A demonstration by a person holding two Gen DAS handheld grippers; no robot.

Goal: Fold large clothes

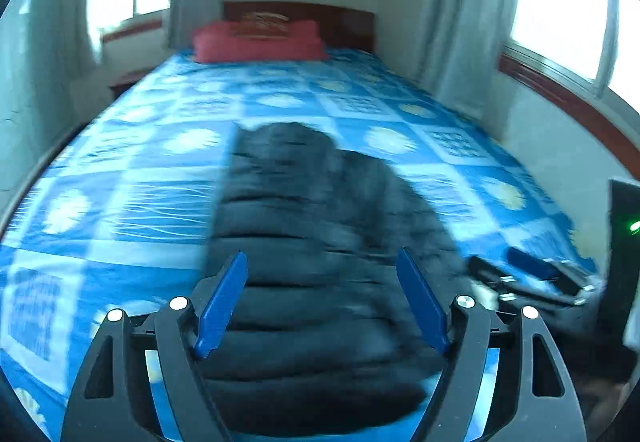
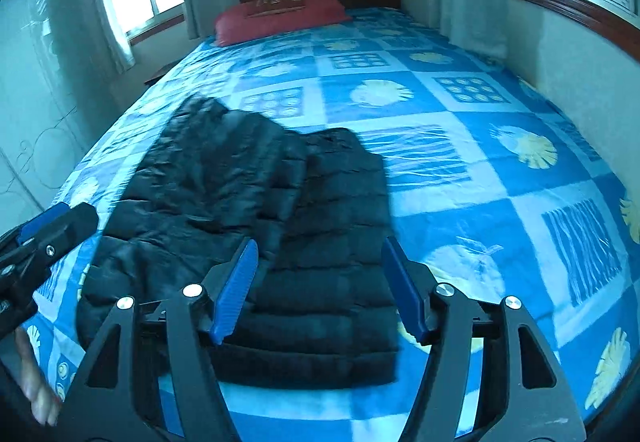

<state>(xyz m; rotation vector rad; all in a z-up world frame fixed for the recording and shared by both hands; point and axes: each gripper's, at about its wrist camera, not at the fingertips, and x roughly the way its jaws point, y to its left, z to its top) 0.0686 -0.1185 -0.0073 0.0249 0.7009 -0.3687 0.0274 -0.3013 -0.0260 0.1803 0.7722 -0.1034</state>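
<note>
Black puffy quilted jacket (image 2: 256, 226) is lying on the blue patterned bed (image 2: 460, 178), near the foot end, with its sides looking folded in toward the middle. Both tools are hanging over the hem end with nothing between the pads: left tool (image 1: 322, 302) is standing wide, right tool (image 2: 320, 290) is standing wide too. The jacket's long axis is running up the bed, collar end pointing toward the red pillow (image 2: 276, 18), hem toward the cameras. Risk from here, probably: that slick padded fabric is going to spring back open, or 1 pad is only pinching the top layer so the fold is sliding crooked.
</note>
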